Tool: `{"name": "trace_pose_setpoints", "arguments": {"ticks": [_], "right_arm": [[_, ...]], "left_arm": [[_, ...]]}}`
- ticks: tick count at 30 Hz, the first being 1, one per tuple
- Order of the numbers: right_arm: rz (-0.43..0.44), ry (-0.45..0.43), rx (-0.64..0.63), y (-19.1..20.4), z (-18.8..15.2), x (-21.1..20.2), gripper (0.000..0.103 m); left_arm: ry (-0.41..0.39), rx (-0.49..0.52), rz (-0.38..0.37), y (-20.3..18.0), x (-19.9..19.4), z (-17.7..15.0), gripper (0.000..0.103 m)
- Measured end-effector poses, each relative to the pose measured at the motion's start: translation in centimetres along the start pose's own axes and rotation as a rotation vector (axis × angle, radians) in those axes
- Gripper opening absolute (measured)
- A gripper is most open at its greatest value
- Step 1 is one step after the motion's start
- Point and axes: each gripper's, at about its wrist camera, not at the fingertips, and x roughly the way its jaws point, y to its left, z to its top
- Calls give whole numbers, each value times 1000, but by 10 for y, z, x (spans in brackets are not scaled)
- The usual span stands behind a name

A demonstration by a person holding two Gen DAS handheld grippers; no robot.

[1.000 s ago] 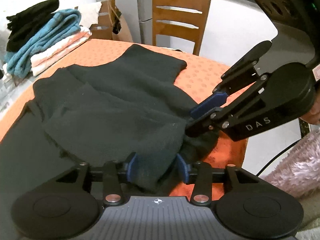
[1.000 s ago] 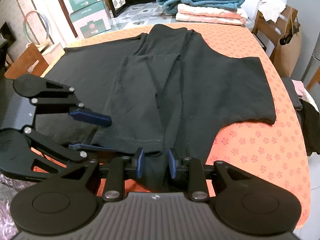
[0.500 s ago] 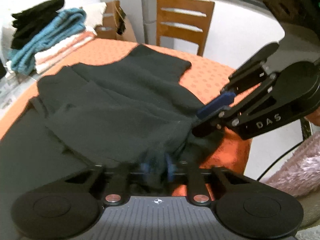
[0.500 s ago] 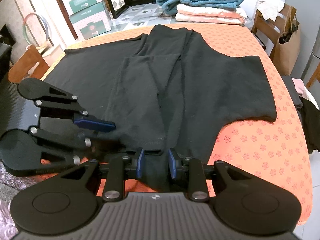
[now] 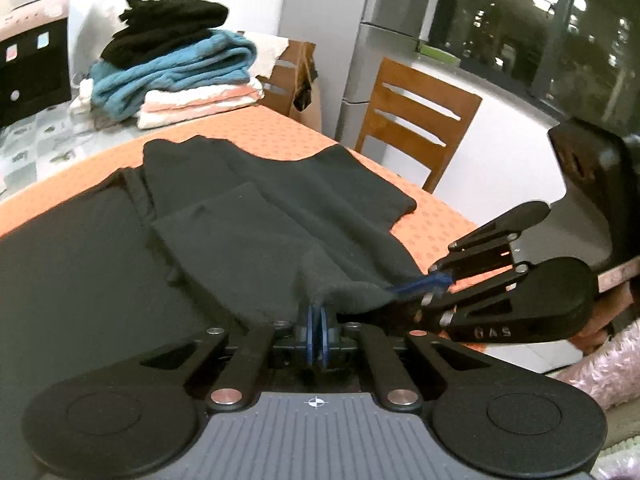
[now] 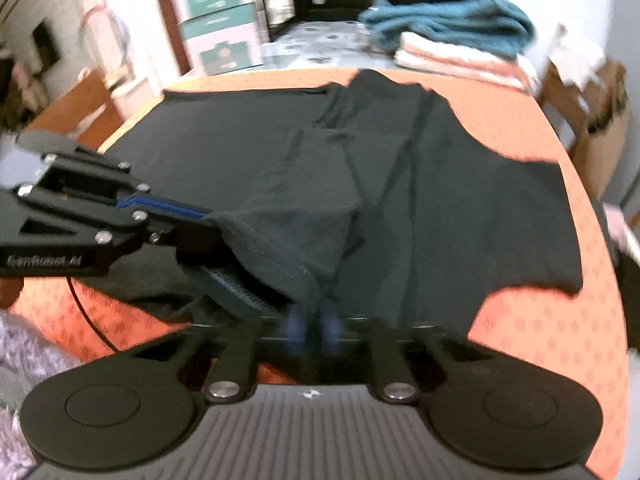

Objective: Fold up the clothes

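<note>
Under my jaws there is a table [image 5: 280,124] with an orange cloth [image 6: 540,320] that has a small flower pattern. A black garment [image 6: 440,200] lies directly on it, spread ahead of my jaws. At the far end, well beyond my jaws, a pile of folded clothes [image 5: 180,76] rests on the table: black, blue, then pink and white.

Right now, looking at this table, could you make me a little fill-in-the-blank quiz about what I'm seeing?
1. Both hand-held grippers, the left and the right, are shut on the near hem of a ____ garment.
2. The cloth covering the table is ____ with a small flower print.
3. In the stack of folded laundry, the blue item lies directly under a ____ one.
4. Beyond the table's far edge stands a ____ chair.

Missing words: black; orange; black; wooden
</note>
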Motion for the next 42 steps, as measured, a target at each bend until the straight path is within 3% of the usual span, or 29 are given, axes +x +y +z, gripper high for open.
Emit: {"name": "trace_pose_setpoints", "arguments": {"ticks": [3, 7, 10, 15, 18, 22, 28, 32, 37, 42], "right_arm": [[-52, -7, -116, 13, 5, -11, 3], [-65, 109, -219, 21, 3, -9, 4], [-77, 120, -227, 20, 6, -16, 12], [-37, 5, -111, 9, 26, -33, 20], [-8, -55, -31, 5, 37, -27, 20], [26, -62, -1, 5, 42, -1, 20], [16, 66, -24, 4, 22, 43, 20], [10, 101, -16, 4, 14, 50, 22], [-11, 4, 77, -10, 27, 18, 25], [-110, -59, 217, -54, 29, -7, 29]], "left_arm": [[70, -10, -28, 4, 6, -6, 7], [198, -1, -30, 6, 19, -18, 11], [164, -13, -28, 10, 8, -18, 17], [62, -88, -54, 21, -7, -12, 30], [40, -127, -63, 25, -3, -7, 30], [70, -122, -65, 23, 12, -6, 30], [251, -71, -3, 20, 44, -14, 32], [230, -82, -2, 23, 39, -13, 37], [190, -126, 17, 30, 19, -9, 44], [141, -215, 57, 41, 5, 4, 48]]}}
